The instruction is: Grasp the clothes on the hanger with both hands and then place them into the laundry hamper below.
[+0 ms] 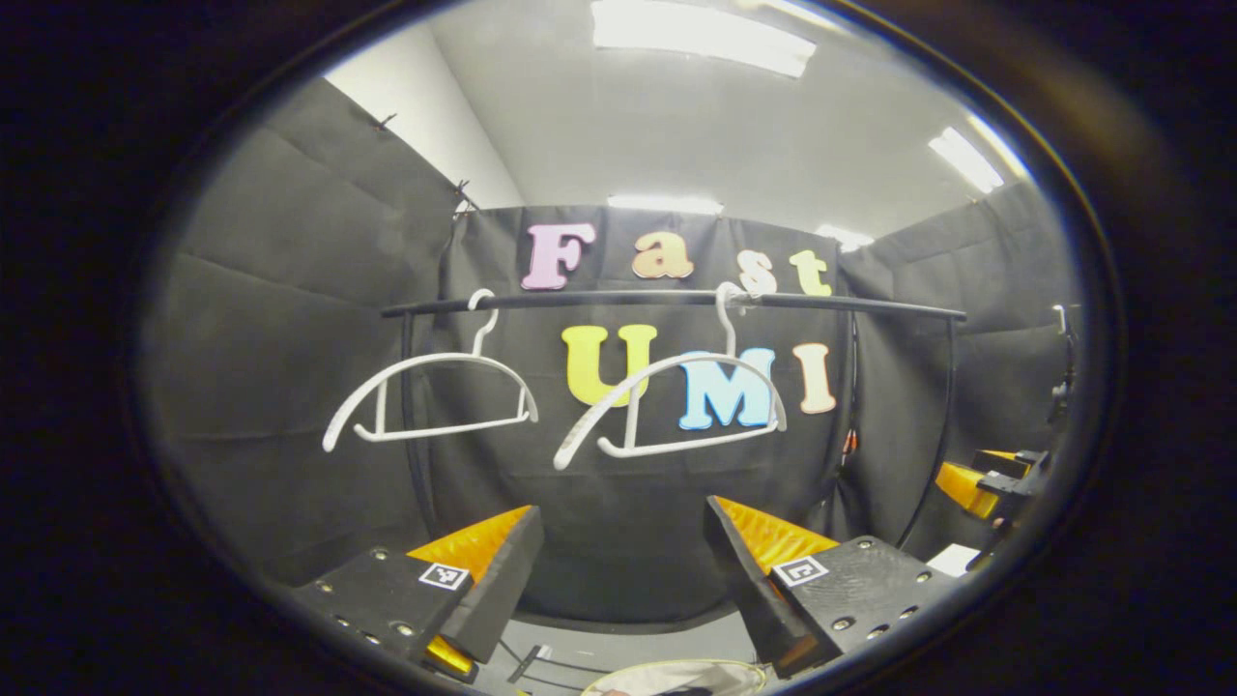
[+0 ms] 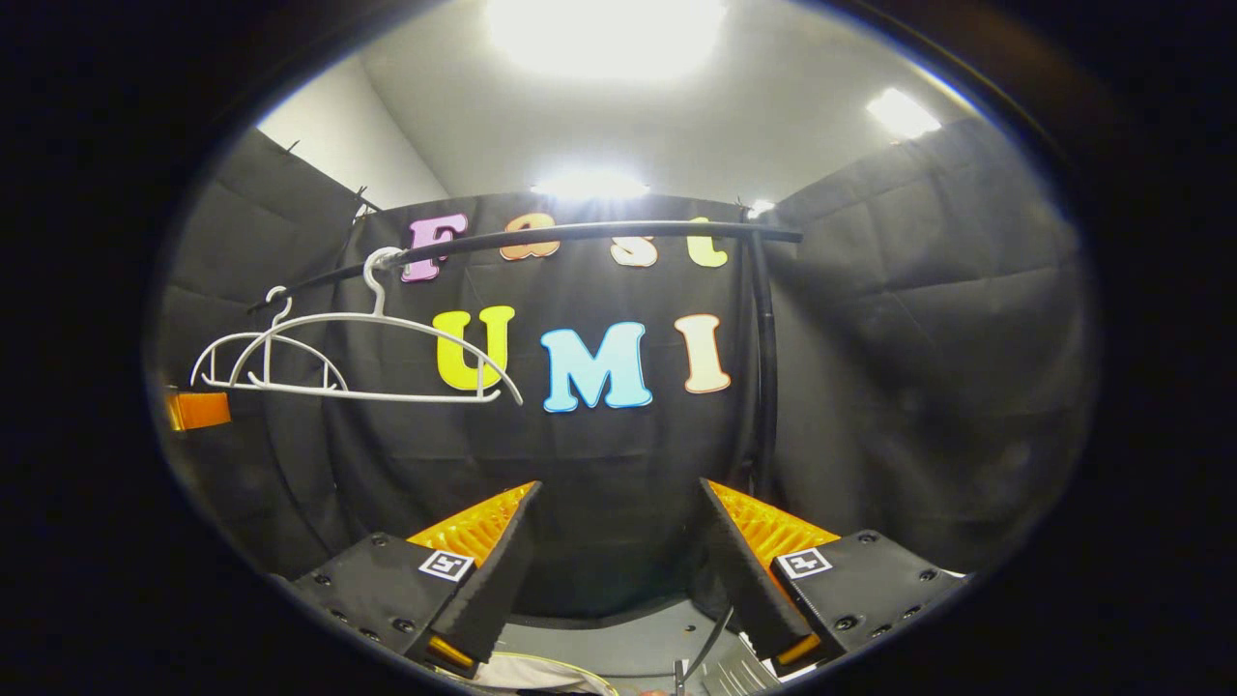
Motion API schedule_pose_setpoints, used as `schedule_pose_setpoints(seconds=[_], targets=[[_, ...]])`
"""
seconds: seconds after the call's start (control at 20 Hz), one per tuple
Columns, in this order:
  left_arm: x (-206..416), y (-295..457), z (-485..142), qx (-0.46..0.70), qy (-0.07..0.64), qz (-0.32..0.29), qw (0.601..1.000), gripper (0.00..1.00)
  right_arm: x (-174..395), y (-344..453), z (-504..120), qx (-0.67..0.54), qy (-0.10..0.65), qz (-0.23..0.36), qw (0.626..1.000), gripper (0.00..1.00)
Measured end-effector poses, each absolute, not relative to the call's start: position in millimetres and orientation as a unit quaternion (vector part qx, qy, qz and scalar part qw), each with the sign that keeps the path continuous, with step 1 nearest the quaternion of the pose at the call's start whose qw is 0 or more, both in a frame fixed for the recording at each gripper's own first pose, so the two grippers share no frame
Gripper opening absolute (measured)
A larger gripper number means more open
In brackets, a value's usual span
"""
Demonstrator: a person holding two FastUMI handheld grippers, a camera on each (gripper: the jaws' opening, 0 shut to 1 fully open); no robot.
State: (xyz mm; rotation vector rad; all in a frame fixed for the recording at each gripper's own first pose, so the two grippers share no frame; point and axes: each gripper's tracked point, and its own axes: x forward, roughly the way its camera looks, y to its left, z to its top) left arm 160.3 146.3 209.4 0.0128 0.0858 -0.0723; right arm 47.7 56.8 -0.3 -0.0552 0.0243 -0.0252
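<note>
Two white hangers, one on the left [image 1: 430, 396] and one on the right [image 1: 676, 401], hang bare on a black rail [image 1: 667, 300]. In the right gripper view the same hangers [image 2: 367, 353] hang at the left end of the rail [image 2: 580, 235]. My left gripper [image 1: 623, 512] is open below the hangers, with nothing between its fingers. My right gripper [image 2: 618, 488] is open too and holds nothing. A curved pale rim of the laundry hamper [image 1: 676, 669] peeks in under the left gripper, with something light inside [image 2: 522, 677].
The rail's black upright post [image 2: 765, 367] stands just behind my right gripper. The other gripper shows at the far right edge [image 1: 995, 483] of the left gripper view, and at the far left edge [image 2: 198, 409] of the right one. Grey floor [image 1: 628, 638] lies below.
</note>
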Motion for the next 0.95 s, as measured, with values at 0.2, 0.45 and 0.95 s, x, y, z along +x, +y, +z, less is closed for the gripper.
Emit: schedule_pose_setpoints(seconds=[0.2, 0.45, 0.95], targets=[[150.3, 146.2, 186.9, -0.016, 0.055, -0.049, 0.997, 1.00, 46.0, 55.5, -8.2, -0.019, 0.026, -0.009, 0.999, 0.98], [141.3, 155.7, 188.4, -0.022, 0.049, -0.027, 0.998, 0.99, 54.0, 61.2, -6.5, -0.014, 0.026, 0.001, 1.000, 0.98], [112.4, 135.1, 171.8, -0.008, 0.069, -0.068, 0.995, 1.00, 66.2, 85.4, -11.5, -0.011, 0.037, 0.029, 0.999, 0.93]])
